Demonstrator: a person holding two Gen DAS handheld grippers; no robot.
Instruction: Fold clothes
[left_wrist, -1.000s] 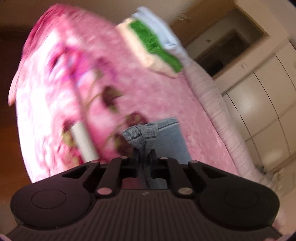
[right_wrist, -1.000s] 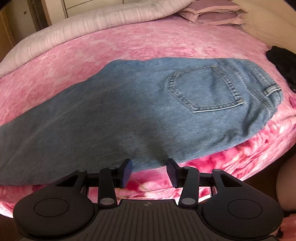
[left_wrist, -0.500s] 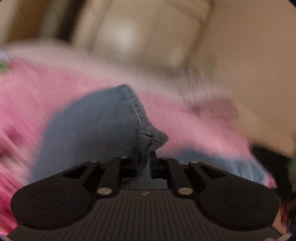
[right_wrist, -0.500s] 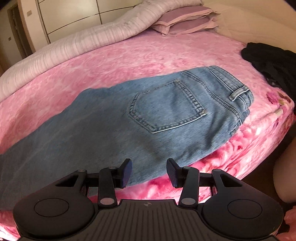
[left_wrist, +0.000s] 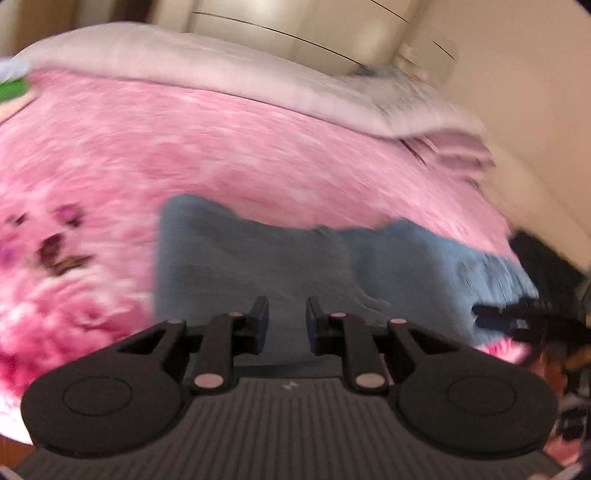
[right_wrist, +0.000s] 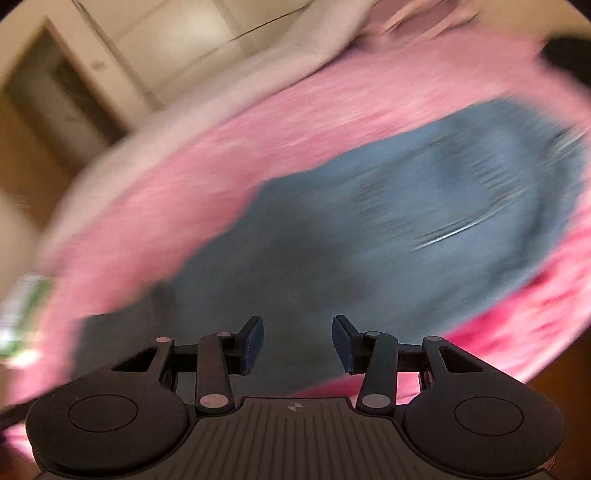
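Two wrist views show blue jeans being folded on a bed with a pink floral blanket

Left wrist view, somewhat blurred: the left tool (left_wrist: 286, 320) hovers over the jeans (left_wrist: 258, 266), which lie doubled over near the front edge of the pink blanket (left_wrist: 221, 147). Its jaws have just been opening and stand narrowly apart with nothing pinched between them; denim shows through the gap beneath. This looks like the release after laying one end of the jeans over the rest. A pale rolled duvet (left_wrist: 184, 62) runs along the far side, pillows (left_wrist: 454, 147) sit at the far right, a dark garment (left_wrist: 539, 254) lies just beyond the jeans at right, and something green (left_wrist: 13, 88) shows at the far left edge

Right wrist view, heavily blurred: the right tool (right_wrist: 297, 341) is about half open and empty, low over the jeans (right_wrist: 406, 214) near the bed's front edge

Next move, as a judgement: square the layers, then take a folded edge for another fold. The dark garment crowds that side
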